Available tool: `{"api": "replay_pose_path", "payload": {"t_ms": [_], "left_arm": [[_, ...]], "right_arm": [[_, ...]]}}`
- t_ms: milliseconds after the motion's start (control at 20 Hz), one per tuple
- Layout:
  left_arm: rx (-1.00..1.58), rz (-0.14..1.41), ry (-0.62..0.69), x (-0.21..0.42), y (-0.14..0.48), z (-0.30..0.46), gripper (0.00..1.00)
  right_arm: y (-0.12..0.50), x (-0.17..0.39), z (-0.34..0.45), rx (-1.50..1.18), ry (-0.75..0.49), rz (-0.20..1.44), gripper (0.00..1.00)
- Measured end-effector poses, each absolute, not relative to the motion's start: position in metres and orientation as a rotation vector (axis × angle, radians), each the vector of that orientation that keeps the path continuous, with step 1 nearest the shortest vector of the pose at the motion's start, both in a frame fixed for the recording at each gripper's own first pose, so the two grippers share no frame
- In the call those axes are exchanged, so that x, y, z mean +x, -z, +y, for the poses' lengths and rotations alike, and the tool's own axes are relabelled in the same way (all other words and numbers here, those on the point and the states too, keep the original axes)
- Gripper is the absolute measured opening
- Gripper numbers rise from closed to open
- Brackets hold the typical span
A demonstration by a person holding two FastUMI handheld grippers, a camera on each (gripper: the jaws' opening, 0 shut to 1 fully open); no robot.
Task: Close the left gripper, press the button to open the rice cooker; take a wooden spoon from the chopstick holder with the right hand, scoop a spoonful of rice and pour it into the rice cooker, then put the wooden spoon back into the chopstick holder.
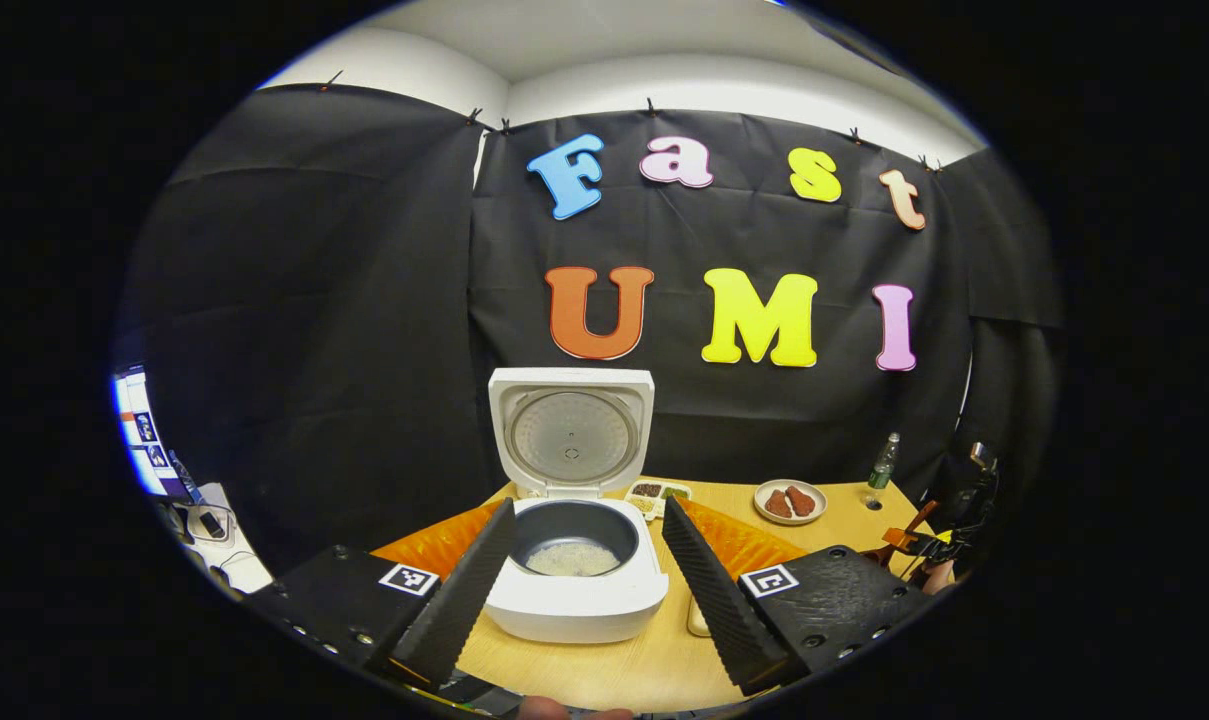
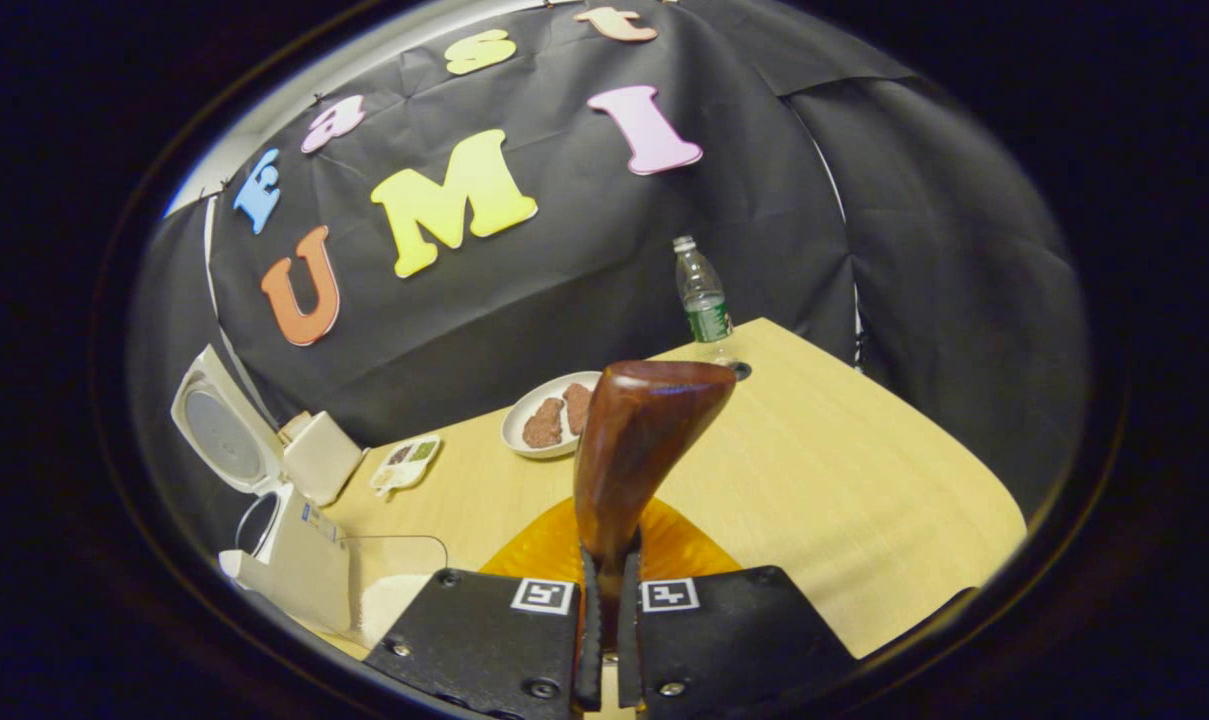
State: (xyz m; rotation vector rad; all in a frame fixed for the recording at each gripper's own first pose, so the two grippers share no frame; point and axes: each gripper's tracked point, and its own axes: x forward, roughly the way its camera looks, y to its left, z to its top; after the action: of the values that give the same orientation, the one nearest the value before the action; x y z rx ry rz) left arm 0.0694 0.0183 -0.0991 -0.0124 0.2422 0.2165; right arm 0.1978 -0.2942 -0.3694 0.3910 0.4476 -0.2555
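Left gripper is held released; rice cooker is framed between its fingers, lid raised, rice seen inside. Right gripper is clenched on wooden spoon; handle is hidden. Plate and bottle are seen behind.

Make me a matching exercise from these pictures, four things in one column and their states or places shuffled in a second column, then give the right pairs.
Things:
1. white rice cooker
2. brown wooden spoon
3. left gripper
4. clear plastic bottle with a green label

States or places:
A. fingers spread apart
B. standing upright near the table's far edge
C. lid raised, rice in the dark inner pot
D. clamped between the right gripper's fingers

Pairs: 1-C, 2-D, 3-A, 4-B
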Motion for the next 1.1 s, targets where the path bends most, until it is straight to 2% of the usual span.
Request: {"api": "replay_pose_path", "payload": {"t_ms": [400,550,600,650,700,750,850,1000,1100], "left_arm": [[-0.017,0.290,-0.210,0.070,0.111,0.010,0.94],[-0.016,0.282,-0.195,0.074,0.109,0.005,0.94],[-0.016,0.281,-0.190,0.075,0.110,0.003,0.94],[-0.017,0.280,-0.185,0.077,0.110,0.002,0.94],[-0.019,0.278,-0.180,0.078,0.110,0.000,0.94],[-0.023,0.275,-0.175,0.079,0.110,-0.001,0.94],[-0.035,0.267,-0.165,0.081,0.109,-0.004,0.94],[-0.049,0.257,-0.146,0.085,0.109,-0.007,0.94],[-0.055,0.240,-0.139,0.090,0.105,-0.006,0.94]], "right_arm": [[0.391,0.203,-0.295,0.400,0.263,0.478,0.18],[0.385,0.204,-0.287,0.418,0.229,0.468,0.22],[0.382,0.204,-0.286,0.408,0.225,0.465,0.26],[0.381,0.203,-0.288,0.394,0.224,0.462,0.44],[0.375,0.201,-0.288,0.386,0.224,0.455,0.55],[0.370,0.199,-0.290,0.375,0.228,0.445,0.70],[0.361,0.195,-0.295,0.350,0.243,0.430,0.83],[0.346,0.192,-0.306,0.320,0.256,0.422,0.94],[0.330,0.188,-0.316,0.307,0.274,0.408,0.93]]}}
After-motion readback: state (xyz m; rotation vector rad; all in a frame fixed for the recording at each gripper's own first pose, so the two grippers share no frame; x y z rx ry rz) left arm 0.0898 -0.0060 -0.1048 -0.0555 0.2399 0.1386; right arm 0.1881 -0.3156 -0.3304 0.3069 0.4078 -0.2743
